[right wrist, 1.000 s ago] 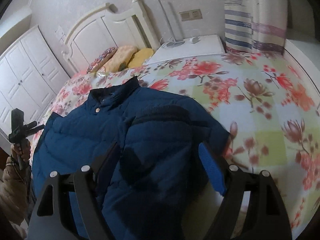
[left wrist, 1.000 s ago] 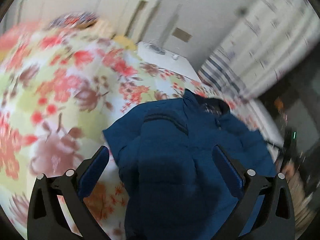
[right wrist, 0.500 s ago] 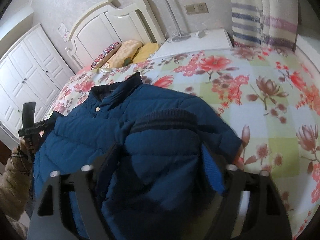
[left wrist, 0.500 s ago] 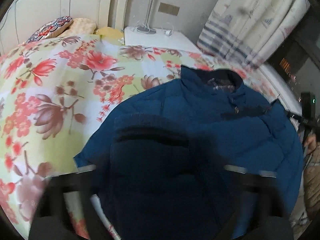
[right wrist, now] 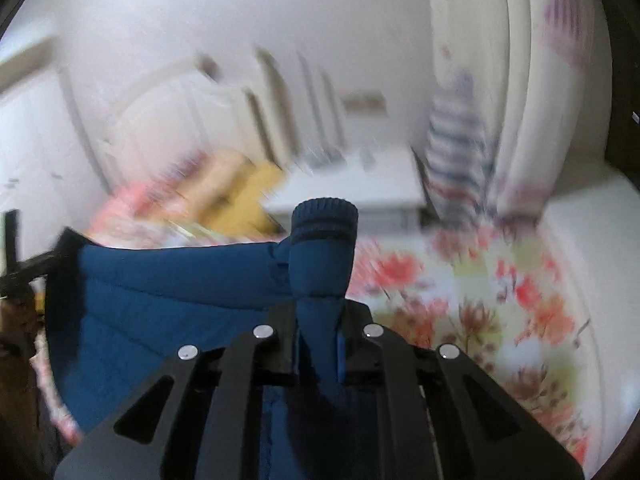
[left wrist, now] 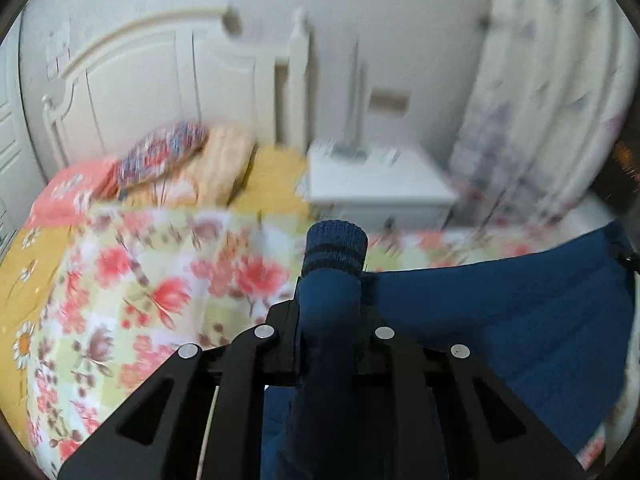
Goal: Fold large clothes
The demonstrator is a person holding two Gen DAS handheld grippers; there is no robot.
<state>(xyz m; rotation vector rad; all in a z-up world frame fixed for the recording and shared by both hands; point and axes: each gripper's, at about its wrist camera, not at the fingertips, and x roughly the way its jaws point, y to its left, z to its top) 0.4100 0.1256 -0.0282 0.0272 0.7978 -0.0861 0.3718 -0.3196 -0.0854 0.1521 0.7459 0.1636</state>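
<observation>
Bedroom, blurred by motion: white headboard [left wrist: 160,76] at the far wall, pillows [left wrist: 188,168] heaped against it, white nightstand [left wrist: 380,188] just beside the bed's far right corner, pale patterned curtain [left wrist: 532,112] at right.

Left wrist view: floral bedspread [left wrist: 132,280] filling the left and middle, yellow sheet showing along its left edge. Left gripper [left wrist: 330,312] clenched on a sleeve of the blue puffer jacket [left wrist: 520,312]; ribbed cuff [left wrist: 335,246] sticking up past the closed jaws, above the bedspread. Quilted jacket body stretched away to the right, toward the bed's right edge, raised over the floral cover. More blue fabric hanging below the jaws between the black linkages.

Right wrist view: same headboard [right wrist: 192,120] and nightstand [right wrist: 360,188], heavily smeared; striped curtain [right wrist: 460,148] at right; floral bedspread [right wrist: 480,280] on the right half. Right gripper [right wrist: 320,312] grasping the other sleeve of the blue puffer jacket [right wrist: 168,292], jaws closed tight on the fabric just below the ribbed cuff [right wrist: 324,222], which stands upright beyond them. Jacket body spread leftward, toward the bed's left edge, top hem drawn fairly straight. At far left, a dark shape, likely the other gripper [right wrist: 16,256], at the jacket's far end; too blurred to tell its grip from here.
</observation>
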